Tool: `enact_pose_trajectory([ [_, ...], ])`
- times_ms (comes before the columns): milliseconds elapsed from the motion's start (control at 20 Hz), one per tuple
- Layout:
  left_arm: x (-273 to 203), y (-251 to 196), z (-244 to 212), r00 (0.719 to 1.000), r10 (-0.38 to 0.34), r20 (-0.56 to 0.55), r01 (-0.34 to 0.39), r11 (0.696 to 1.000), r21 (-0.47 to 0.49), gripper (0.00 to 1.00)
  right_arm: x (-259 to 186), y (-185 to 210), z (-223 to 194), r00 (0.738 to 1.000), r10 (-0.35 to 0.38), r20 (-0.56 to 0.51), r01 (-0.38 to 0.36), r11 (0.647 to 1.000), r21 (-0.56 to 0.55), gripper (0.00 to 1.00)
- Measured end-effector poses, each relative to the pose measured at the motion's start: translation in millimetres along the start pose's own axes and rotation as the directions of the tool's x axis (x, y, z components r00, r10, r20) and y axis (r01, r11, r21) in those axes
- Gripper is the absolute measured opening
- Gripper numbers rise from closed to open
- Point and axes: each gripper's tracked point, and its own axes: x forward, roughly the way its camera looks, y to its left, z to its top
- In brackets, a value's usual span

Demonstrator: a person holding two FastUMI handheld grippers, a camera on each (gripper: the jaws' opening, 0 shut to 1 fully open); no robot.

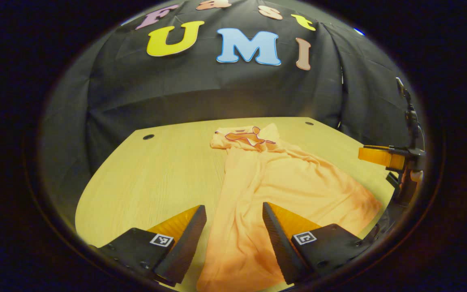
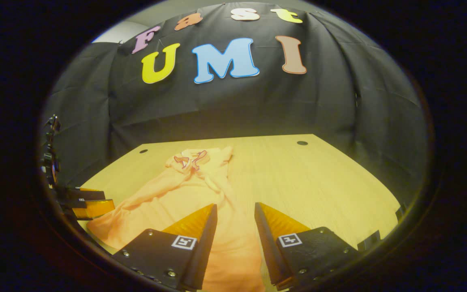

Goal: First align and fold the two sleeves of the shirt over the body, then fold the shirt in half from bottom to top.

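Shirt (image 1: pixel 282 182) lies rumpled on the table (image 1: pixel 156 170), long axis running from the collar at the far edge toward both grippers. Near hem sits under both. Left gripper (image 1: pixel 233 227) wide apart above the shirt's left edge, holding nothing. Right gripper (image 2: pixel 235 227) narrower, also empty, over its right edge. Sleeves not yet laid out.

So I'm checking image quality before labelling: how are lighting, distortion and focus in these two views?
Left gripper view: warm, dim light, fisheye bends the wooden table edge, the shirt is fairly sharp, the near hem soft. Right gripper view: same yellow cast, curved table, shirt clear, fingers slightly blurred.
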Motion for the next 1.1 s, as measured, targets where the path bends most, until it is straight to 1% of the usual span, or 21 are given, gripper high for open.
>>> enact_pose_trajectory([
  [100, -9, 1, -15, 1.0, 0.01, -0.006, -0.01, 1.0, -0.016, 0.92, -11, -4, -18, 1.0, -0.013, -0.015, 0.014, 1.0, 0.013, 0.59],
  [250, -22, 6, -35, 0.999, 0.038, -0.007, -0.039, 0.999, -0.015, 0.92, -25, -6, -46, 0.999, -0.021, -0.048, 0.022, 0.999, 0.03, 0.59],
  [400, -31, 9, -51, 0.998, 0.056, -0.007, -0.056, 0.998, -0.006, 0.92, -30, -8, -71, 0.996, -0.026, -0.088, 0.029, 0.999, 0.044, 0.59],
  [550, -30, 10, -66, 0.997, 0.07, -0.018, -0.07, 0.997, 0.01, 0.92, -32, -9, -90, 0.991, -0.03, -0.133, 0.038, 0.997, 0.06, 0.59],
  [650, -28, 13, -72, 0.996, 0.088, -0.025, -0.088, 0.996, 0.015, 0.92, -34, -9, -96, 0.989, -0.044, -0.14, 0.051, 0.998, 0.046, 0.59],
  [750, -27, 14, -72, 0.995, 0.098, -0.007, -0.098, 0.995, 0.009, 0.92, -35, -8, -98, 0.989, -0.061, -0.135, 0.063, 0.998, 0.009, 0.59],
  [900, -28, 13, -71, 0.993, 0.105, 0.048, -0.106, 0.994, 0.019, 0.94, -34, -6, -99, 0.989, -0.091, -0.12, 0.086, 0.995, -0.052, 0.59],
  [1000, -28, 12, -74, 0.991, 0.106, 0.075, -0.109, 0.994, 0.03, 0.93, -35, -8, -101, 0.989, -0.096, -0.109, 0.091, 0.995, -0.046, 0.59],
  [1050, -27, 9, -74, 0.992, 0.092, 0.082, -0.095, 0.995, 0.035, 0.93, -34, -6, -102, 0.99, -0.091, -0.107, 0.088, 0.996, -0.034, 0.59],
  [1100, -25, 8, -75, 0.993, 0.084, 0.082, -0.087, 0.995, 0.037, 0.91, -34, -6, -101, 0.991, -0.091, -0.102, 0.087, 0.996, -0.035, 0.55],
])
